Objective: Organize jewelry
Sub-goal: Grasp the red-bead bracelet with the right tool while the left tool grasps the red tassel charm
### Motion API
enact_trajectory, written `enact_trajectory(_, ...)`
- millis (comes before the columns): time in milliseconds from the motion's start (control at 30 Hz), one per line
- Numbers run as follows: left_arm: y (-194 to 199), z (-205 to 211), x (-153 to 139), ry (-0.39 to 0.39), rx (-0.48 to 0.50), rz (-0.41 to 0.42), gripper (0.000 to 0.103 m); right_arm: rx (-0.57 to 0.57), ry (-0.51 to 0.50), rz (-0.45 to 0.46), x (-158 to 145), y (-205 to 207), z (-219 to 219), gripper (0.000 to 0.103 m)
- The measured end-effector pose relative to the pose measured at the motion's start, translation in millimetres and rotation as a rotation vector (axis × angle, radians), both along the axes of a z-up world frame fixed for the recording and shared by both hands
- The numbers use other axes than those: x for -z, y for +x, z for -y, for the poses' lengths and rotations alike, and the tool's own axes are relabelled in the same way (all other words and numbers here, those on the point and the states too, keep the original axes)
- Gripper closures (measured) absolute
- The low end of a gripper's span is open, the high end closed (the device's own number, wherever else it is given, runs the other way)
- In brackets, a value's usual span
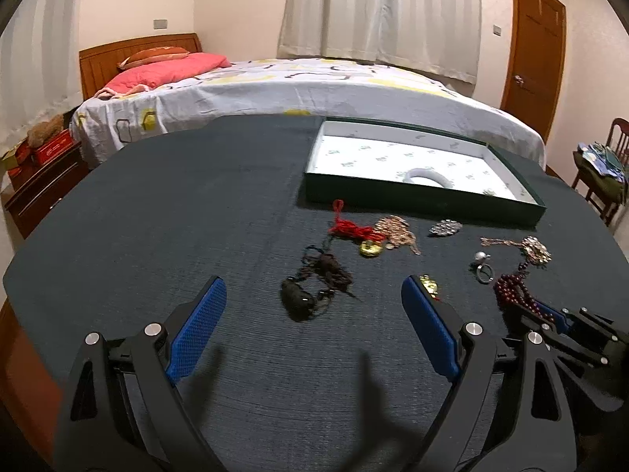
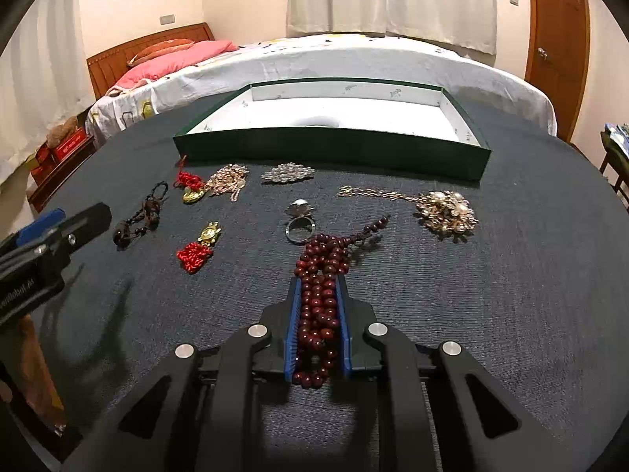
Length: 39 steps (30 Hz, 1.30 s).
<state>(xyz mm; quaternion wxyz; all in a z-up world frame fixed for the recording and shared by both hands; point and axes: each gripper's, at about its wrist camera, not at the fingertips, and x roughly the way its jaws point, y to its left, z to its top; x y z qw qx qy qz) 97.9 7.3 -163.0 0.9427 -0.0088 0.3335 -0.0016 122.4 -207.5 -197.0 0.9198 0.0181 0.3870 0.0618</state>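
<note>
My right gripper (image 2: 319, 281) is shut on a dark red bead bracelet (image 2: 320, 271) that lies on the dark table cloth (image 2: 511, 295); the bracelet also shows in the left wrist view (image 1: 513, 293). My left gripper (image 1: 314, 289) is open and empty, just short of a black cord bracelet (image 1: 314, 281). A green box (image 2: 334, 145) with a white lining stands at the back and holds a white bangle (image 1: 428, 177). Loose pieces lie in front of it: a red knot charm (image 2: 192, 187), a rose-gold chain (image 2: 230, 179), a crystal brooch (image 2: 289, 173), a pearl ring (image 2: 300, 220), a pearl pendant necklace (image 2: 446, 210), and a gold turtle charm with a red tassel (image 2: 198, 247).
A bed (image 1: 298, 90) with a white patterned sheet runs behind the table. A wooden nightstand (image 1: 39, 188) is at the left, a wooden door (image 1: 534, 43) at the back right, and a chair (image 1: 601, 169) with clothes at the right.
</note>
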Motion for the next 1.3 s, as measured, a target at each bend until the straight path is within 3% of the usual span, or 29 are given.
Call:
enact_trajectory(200, 2, 20, 4, 0.001, 0.049, -0.013, 0.015, 0.030, 0.023, 0.030, -11, -3, 18, 0.086)
enact_trajectory(367, 8, 41, 16, 0.012, 0.093, -0.062, 0.023, 0.053, 0.052, 0.044, -16, -5, 34, 0.086)
enact_trajectory(700, 33, 70, 35, 0.003, 0.140, -0.161, 0.048, 0.081, 0.123, 0.033, -10, -5, 57, 0.086)
enact_trajectory(900, 31, 73, 36, 0.019, 0.132, -0.155, 0.055, 0.080, 0.150, 0.031, -8, -4, 60, 0.086)
enact_trajectory(1033, 27, 75, 36, 0.020, 0.157, -0.140, 0.076, 0.084, 0.156, 0.029, -7, -3, 60, 0.086)
enact_trajectory(1133, 25, 77, 36, 0.024, 0.177, -0.133, 0.085, 0.085, 0.155, 0.030, -6, -3, 62, 0.086)
enact_trajectory(1300, 23, 77, 36, 0.015, 0.186, -0.124, 0.090, 0.084, 0.155, 0.030, -7, -2, 62, 0.086)
